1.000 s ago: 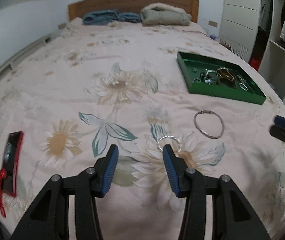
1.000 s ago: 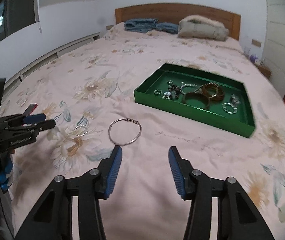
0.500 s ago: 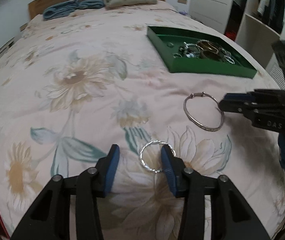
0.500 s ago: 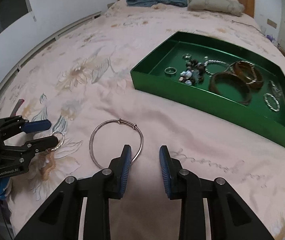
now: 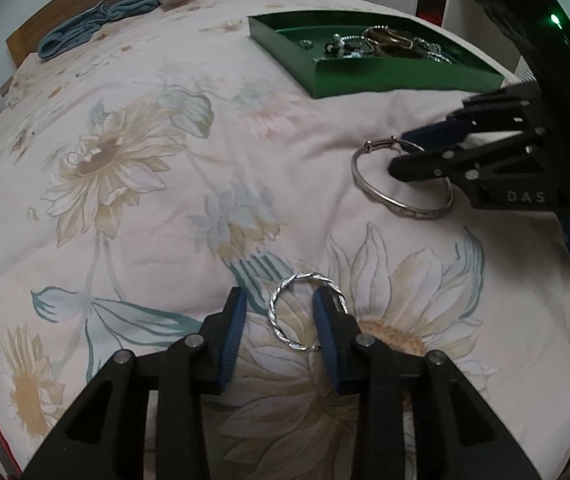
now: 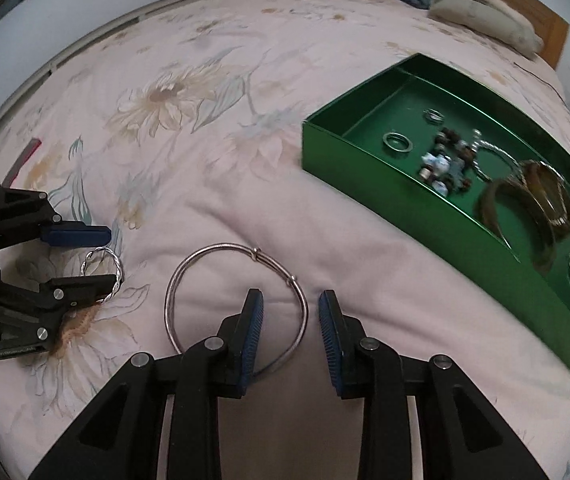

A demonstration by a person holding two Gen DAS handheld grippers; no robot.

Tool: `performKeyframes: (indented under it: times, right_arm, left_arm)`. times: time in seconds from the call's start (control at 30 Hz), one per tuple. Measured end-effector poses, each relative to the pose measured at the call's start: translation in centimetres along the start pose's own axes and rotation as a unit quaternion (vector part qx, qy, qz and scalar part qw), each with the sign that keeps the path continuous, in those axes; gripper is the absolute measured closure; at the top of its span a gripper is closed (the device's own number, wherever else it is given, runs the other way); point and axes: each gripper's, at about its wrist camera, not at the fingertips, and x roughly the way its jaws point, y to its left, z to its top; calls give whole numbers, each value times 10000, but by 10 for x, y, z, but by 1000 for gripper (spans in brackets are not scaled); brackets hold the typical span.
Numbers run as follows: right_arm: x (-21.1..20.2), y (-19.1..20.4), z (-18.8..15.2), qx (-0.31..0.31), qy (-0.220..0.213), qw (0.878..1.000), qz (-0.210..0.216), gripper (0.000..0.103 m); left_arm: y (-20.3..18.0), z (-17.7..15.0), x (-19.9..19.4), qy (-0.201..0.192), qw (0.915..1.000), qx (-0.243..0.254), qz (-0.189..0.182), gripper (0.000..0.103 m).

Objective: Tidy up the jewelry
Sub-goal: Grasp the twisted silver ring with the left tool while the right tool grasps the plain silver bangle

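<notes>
- The left claw (image 5: 279, 322) is held open low over the bed (image 5: 125, 208), its blue pads on either side of the near half of the twisted silver ring (image 5: 305, 312), which lies flat on a printed flower.
- The right claw (image 6: 291, 326) is likewise open, with one side of the plain silver bangle (image 6: 237, 300) between its pads; nothing is gripped by either yet.
- The step in hand is judged to be a double pick-up, after which both pieces are to be carried to the green tray (image 6: 425, 200), where other bracelets and rings are already kept.
- Each claw should be lowered until the pad tips press lightly into the quilt, so that the thin wire is caught and not skated over.
- The closing should be slow and square across the rim; a slanted pinch is likely to make the hoop flip or spring away.
- Care should be taken that no fold of the soft quilt is pinched together with the metal.
- The lift should be straight up before any travel toward the tray.
</notes>
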Motion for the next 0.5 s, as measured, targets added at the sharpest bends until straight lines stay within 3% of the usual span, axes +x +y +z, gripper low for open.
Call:
performKeyframes:
  times: [0.23,0.4,0.5]
  right_arm:
    - [12,-1,9,-229,40,9997,83,72]
    - [12,5,12,-308,-32,9995,-52,75]
    - [9,4,9,-227,-146,9996,-83,84]
  left_arm:
    - [-2,-2,2,-146,9999,-55,62,77]
    - [-11,-4,0,-305,9990,100,307,84]
    - [-16,-4,-1,-355,9982,133,463,89]
